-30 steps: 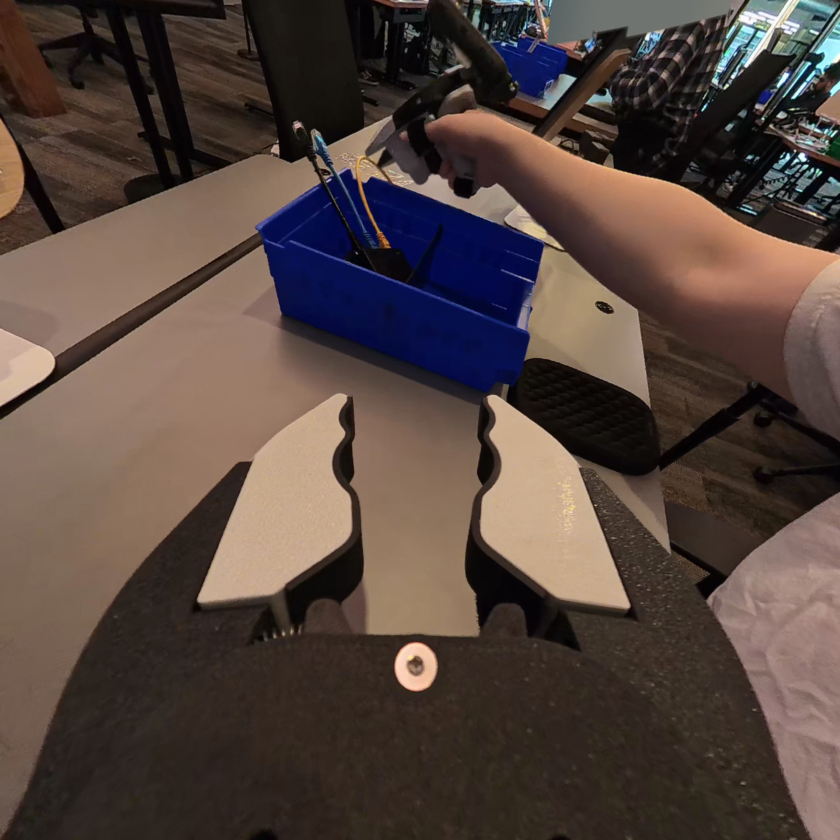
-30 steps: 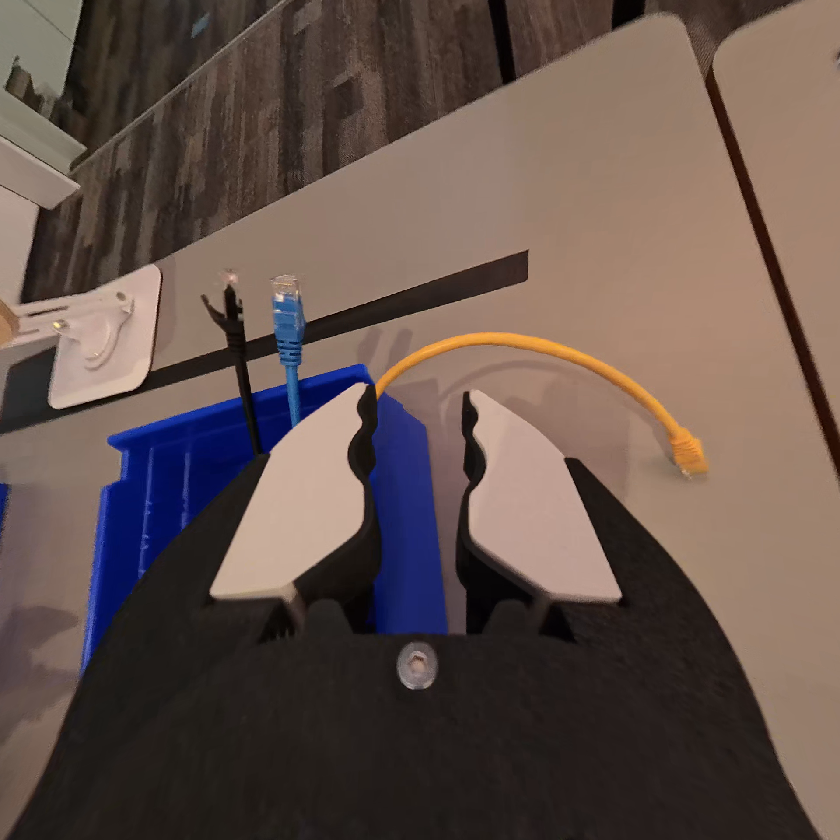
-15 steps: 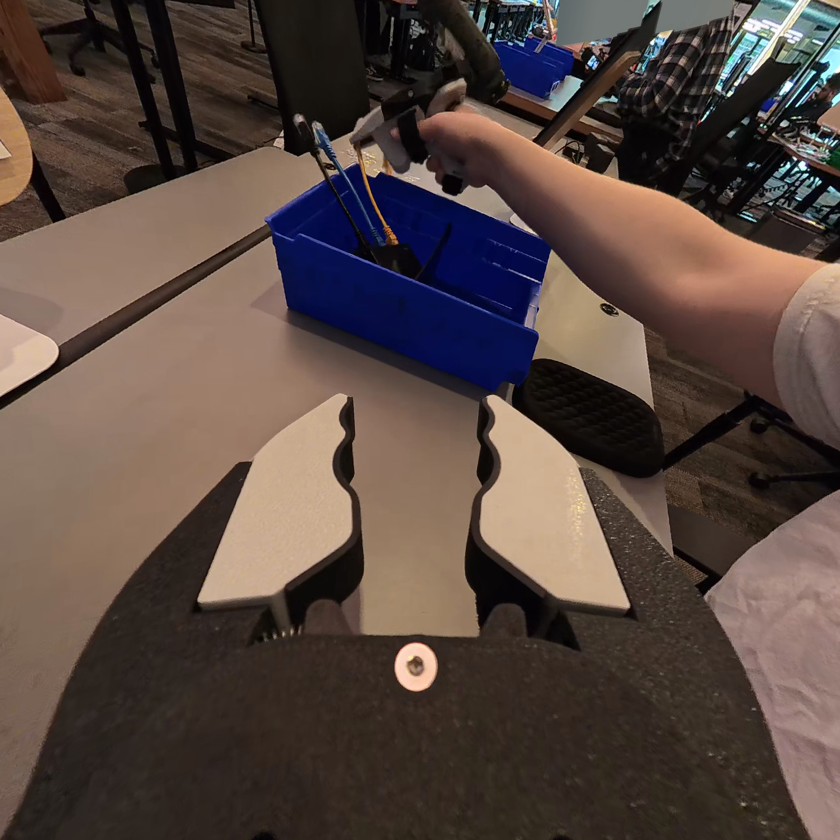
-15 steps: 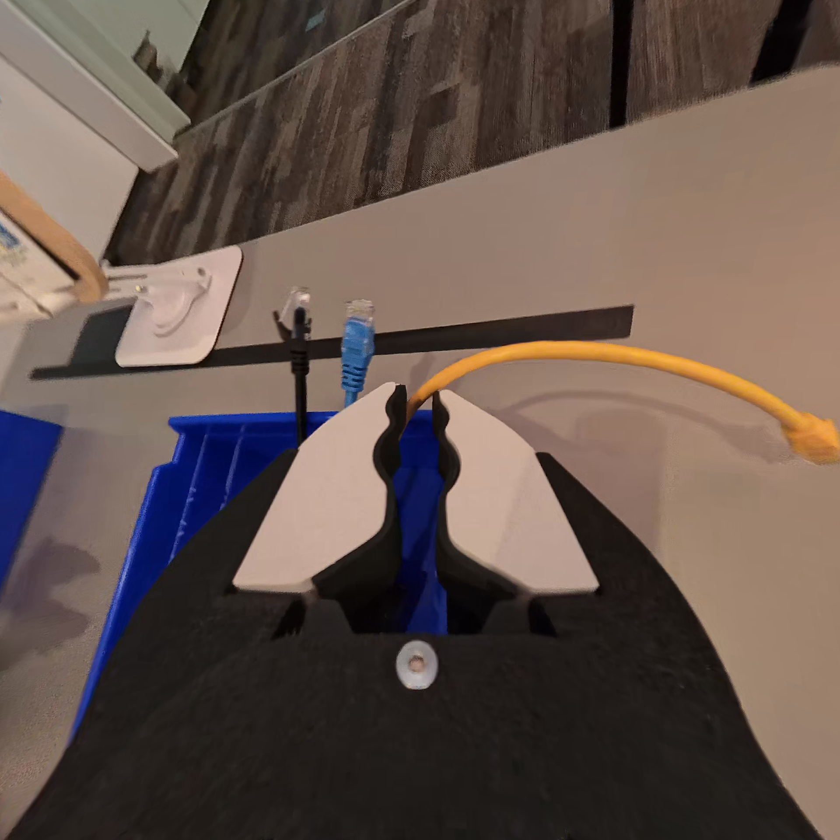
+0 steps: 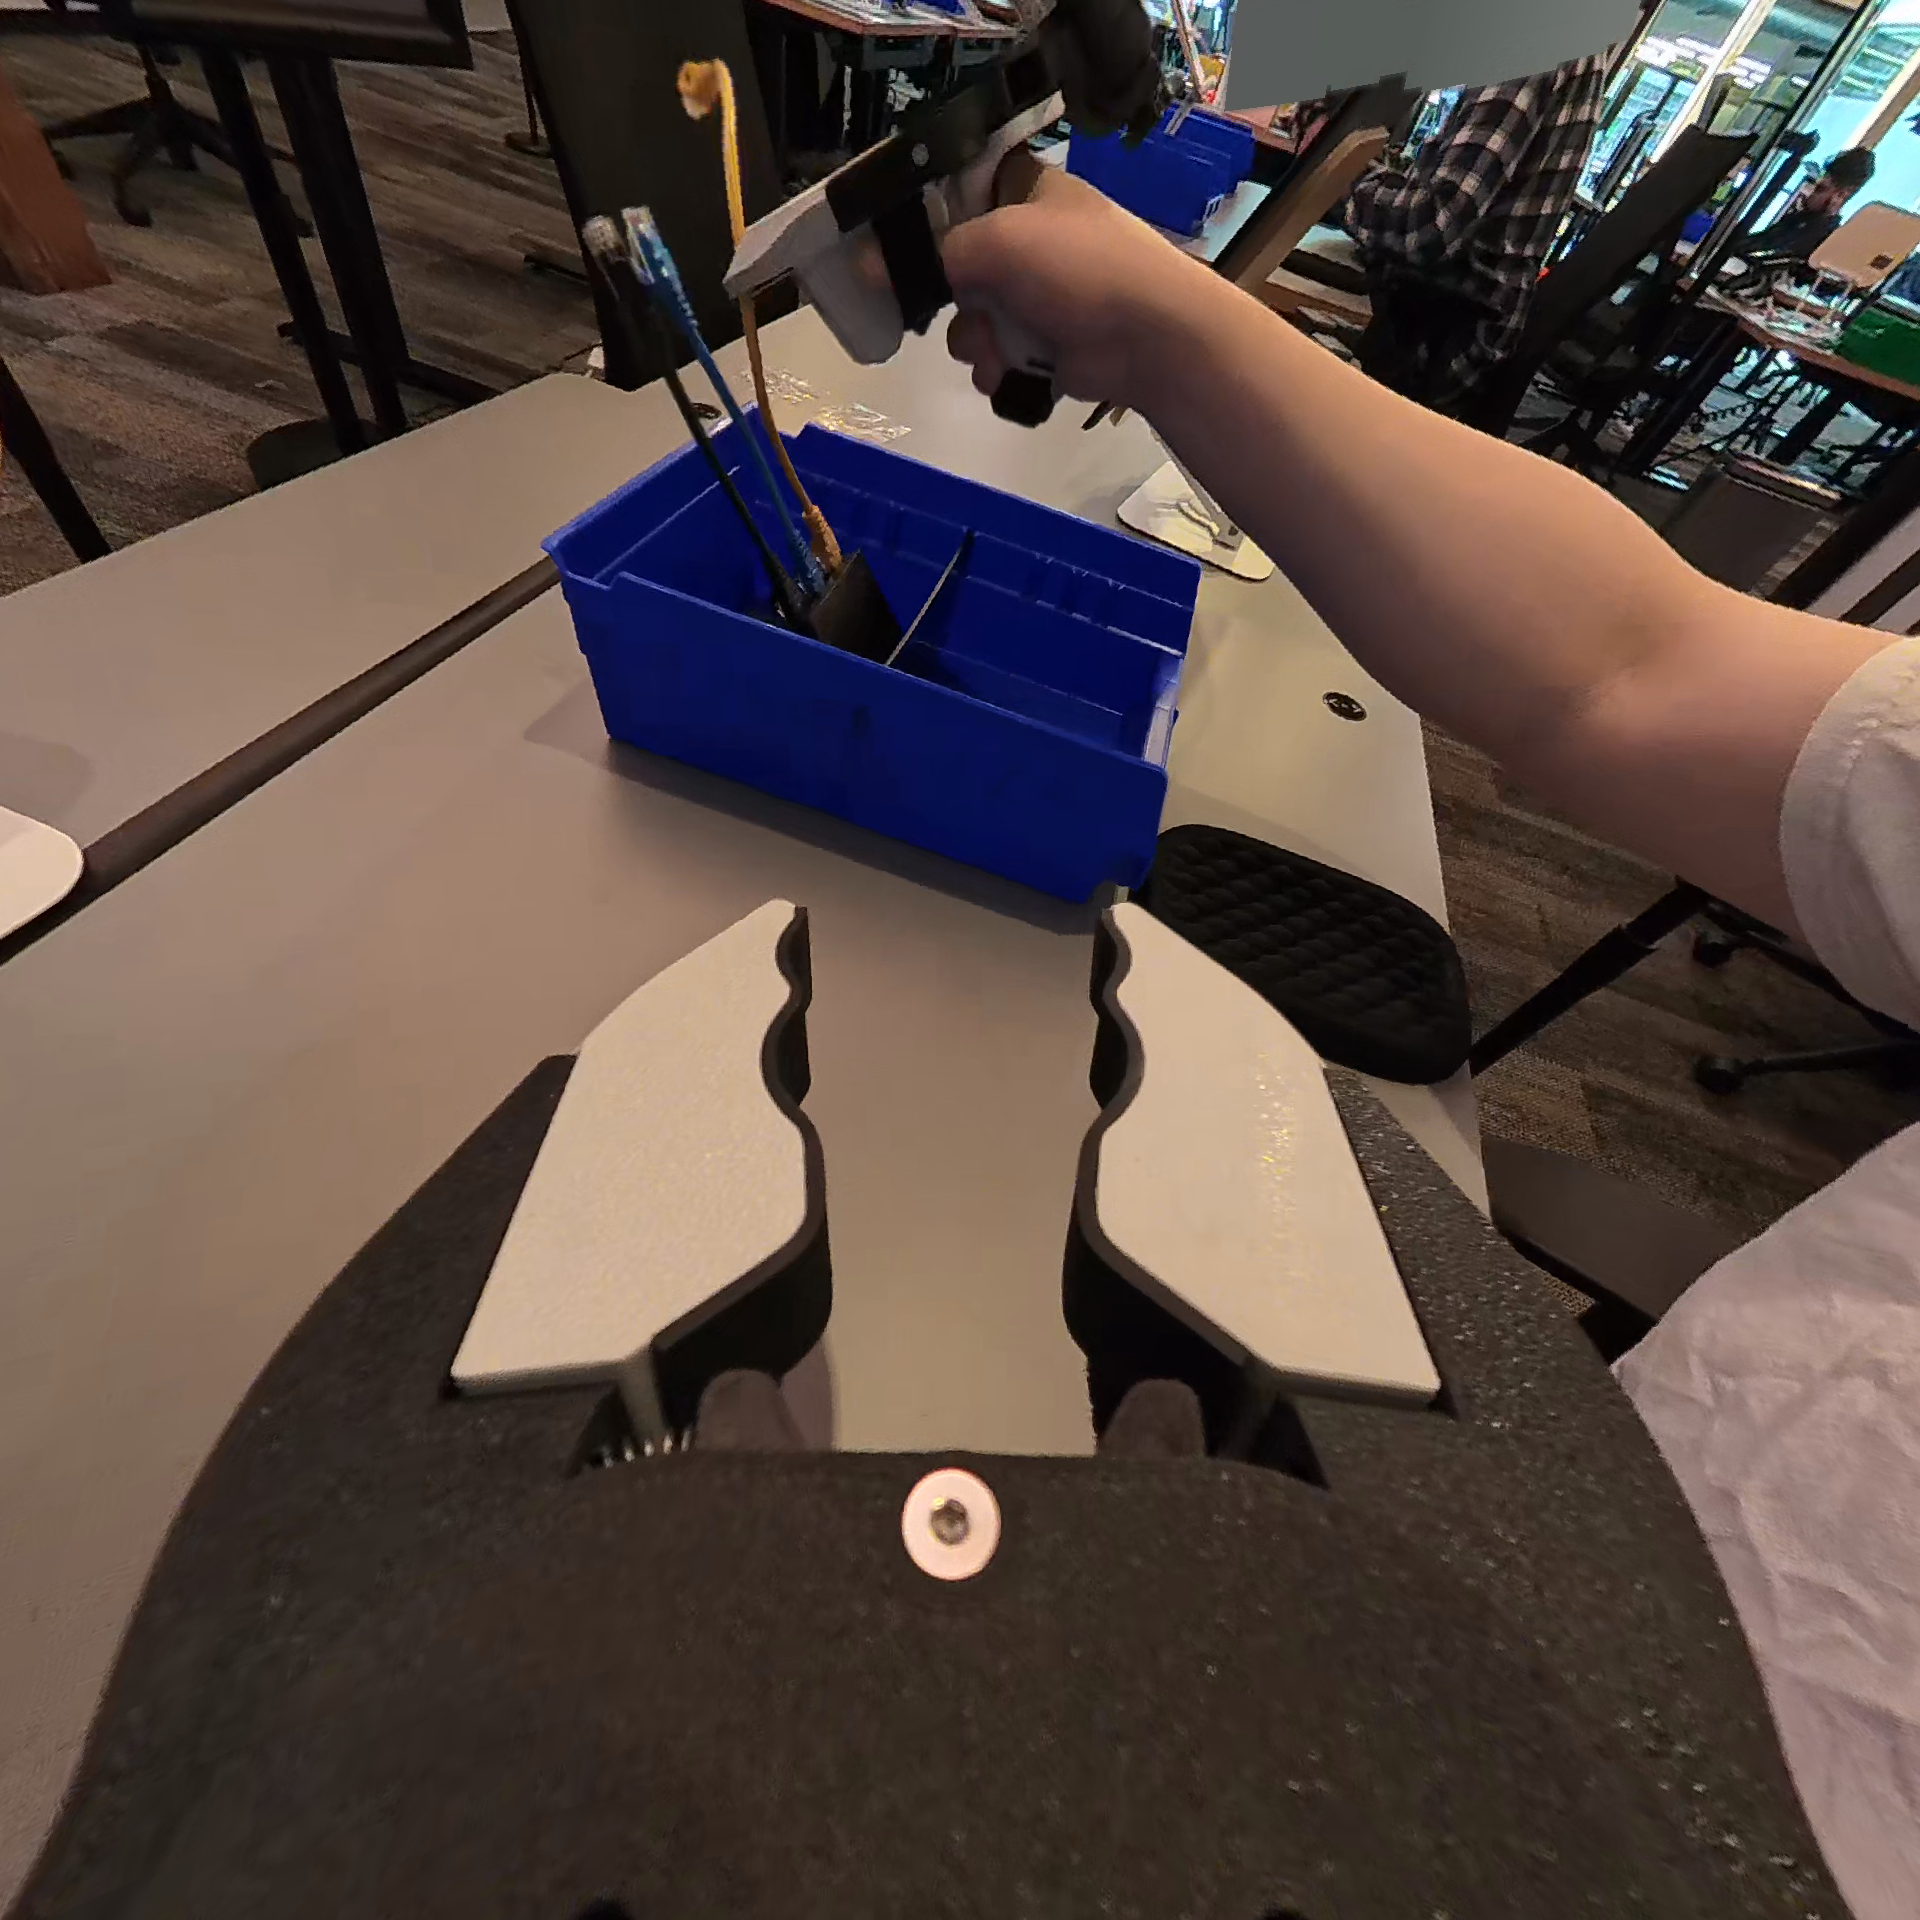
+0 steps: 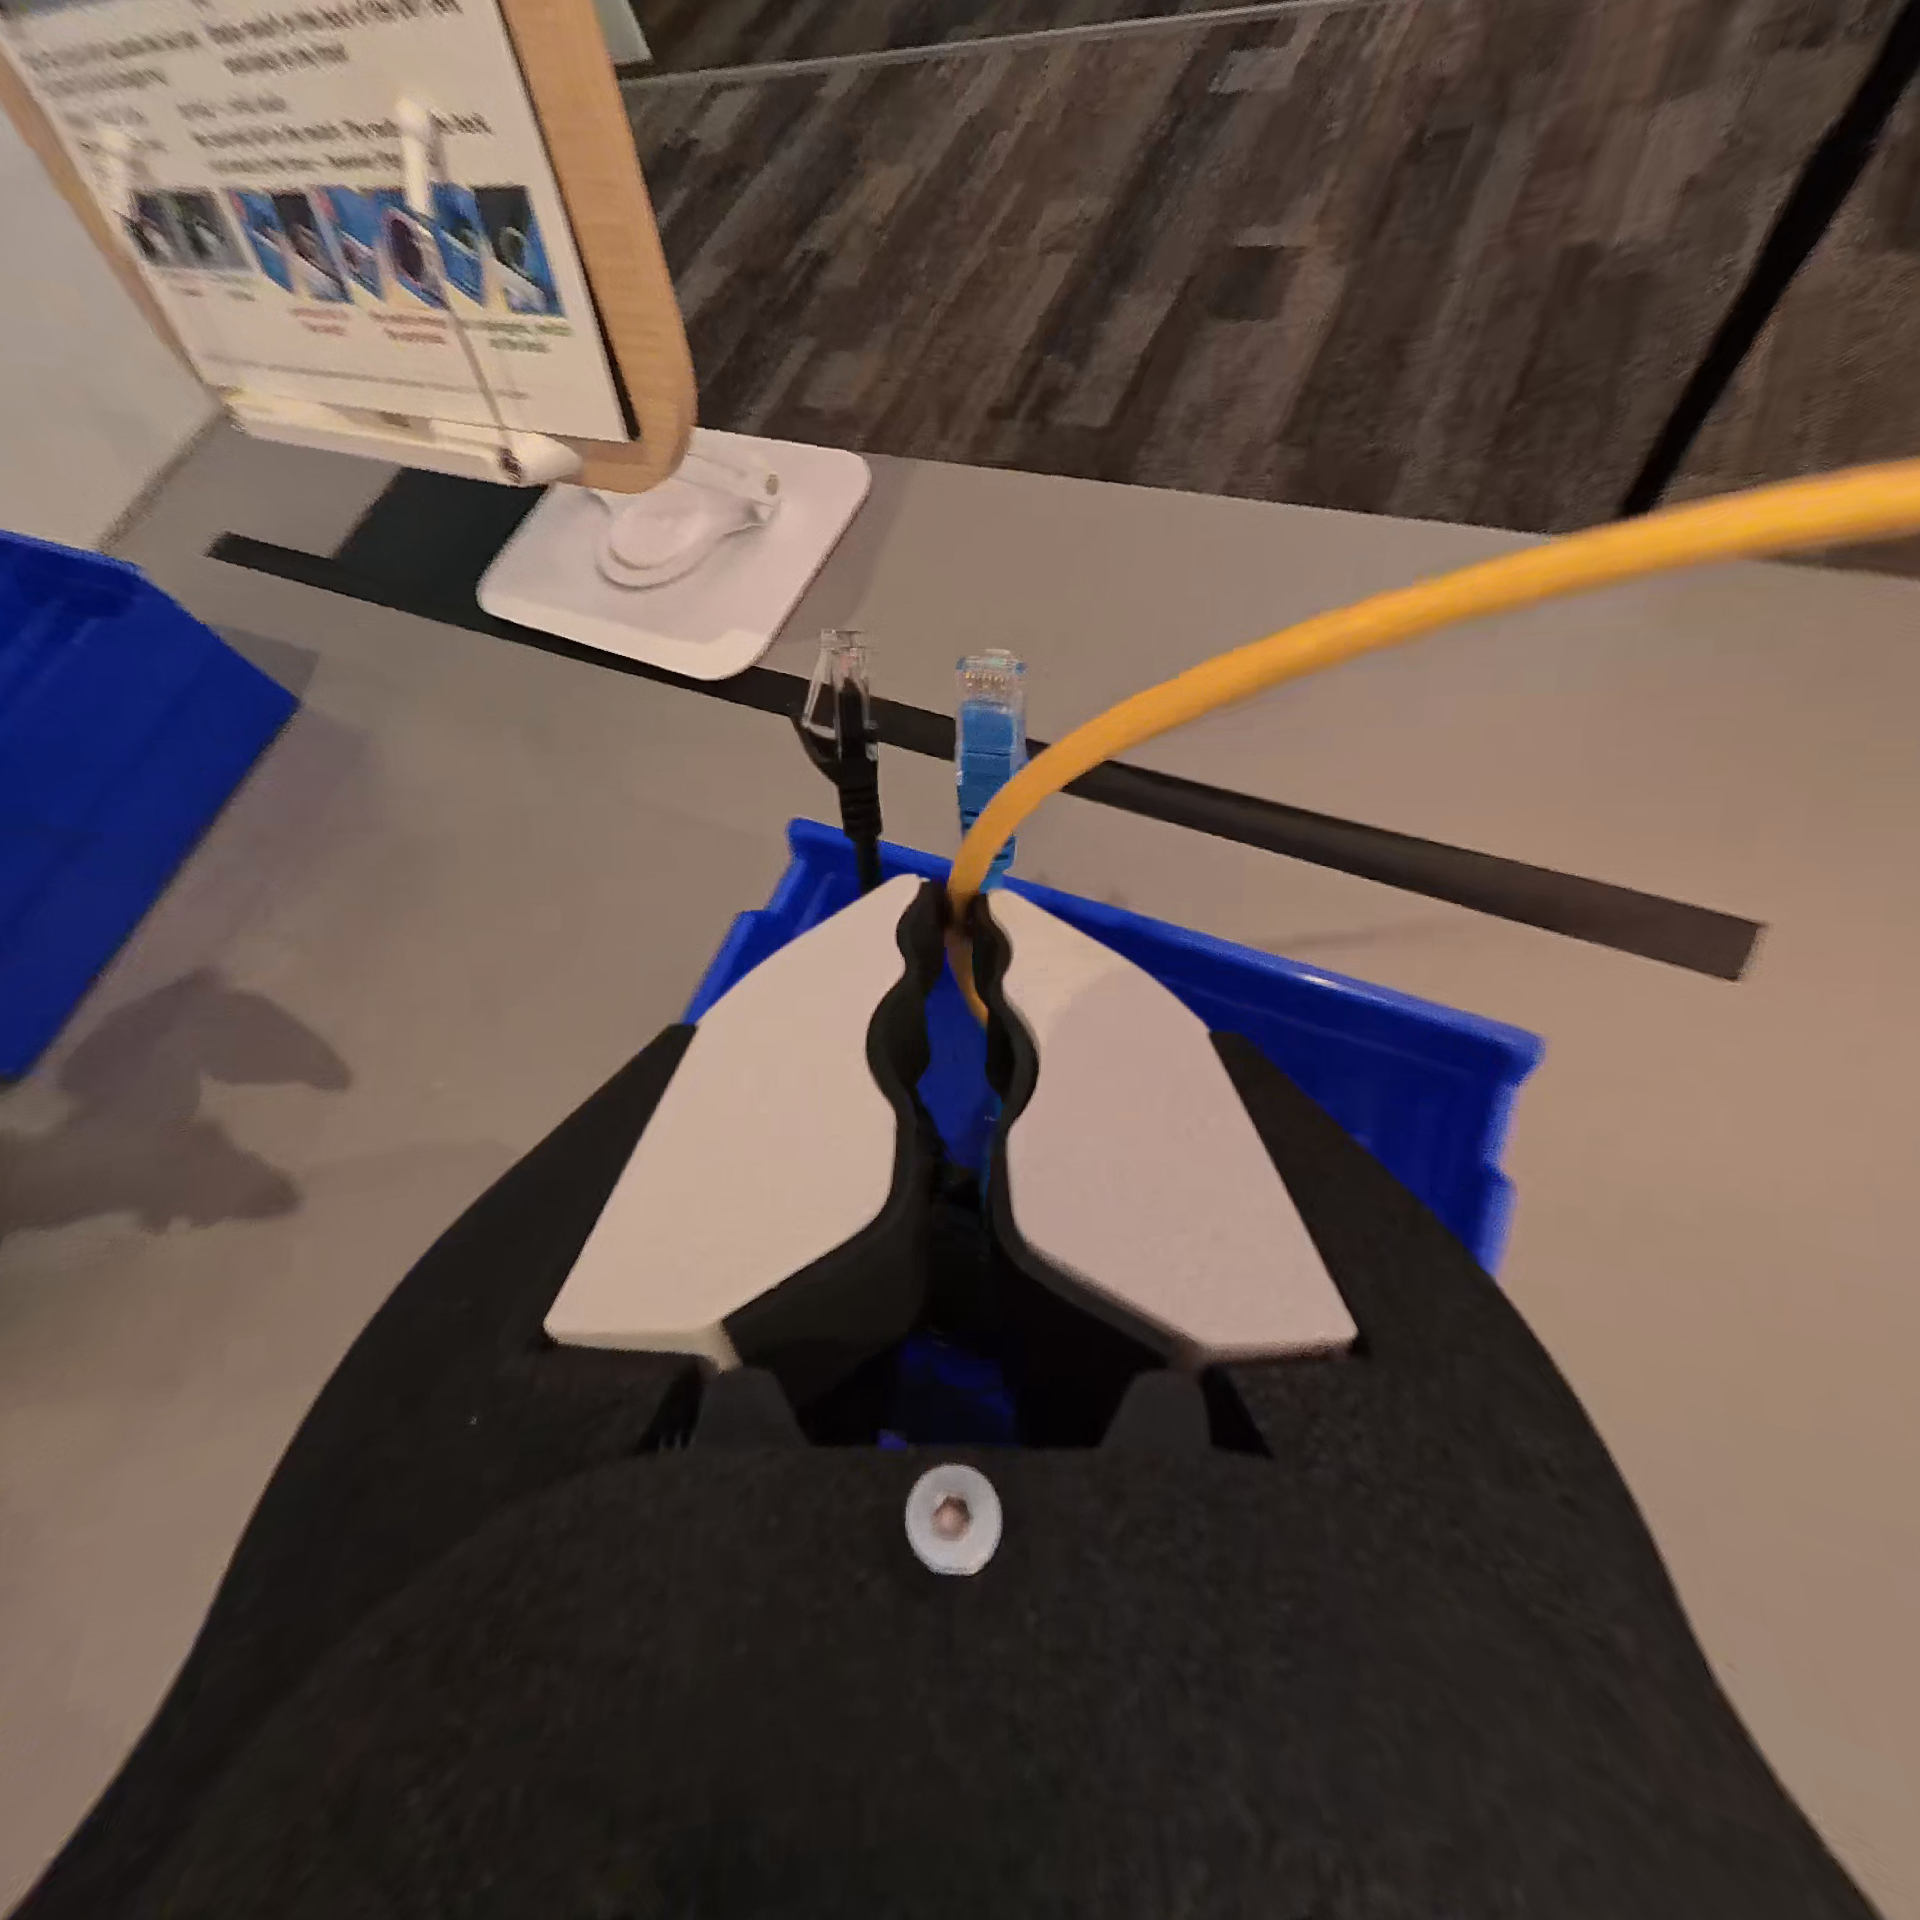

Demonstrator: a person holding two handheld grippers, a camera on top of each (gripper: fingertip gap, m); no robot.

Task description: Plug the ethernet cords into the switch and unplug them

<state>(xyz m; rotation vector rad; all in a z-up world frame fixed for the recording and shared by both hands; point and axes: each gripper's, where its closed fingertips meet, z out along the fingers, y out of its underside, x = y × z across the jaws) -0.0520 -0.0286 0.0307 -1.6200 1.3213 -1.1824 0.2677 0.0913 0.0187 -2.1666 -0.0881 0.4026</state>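
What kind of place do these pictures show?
Probably a shared office or lab workspace: grey desks, office chairs at further desks behind, blue parts bins and a carpet-tiled floor.

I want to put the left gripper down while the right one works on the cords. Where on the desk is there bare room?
Bare grey table lies between the left gripper and the blue bin, running left to the dark seam. It is crowded at the bin's far end, where the right gripper pinches the yellow cord beside the black cord and blue cord.
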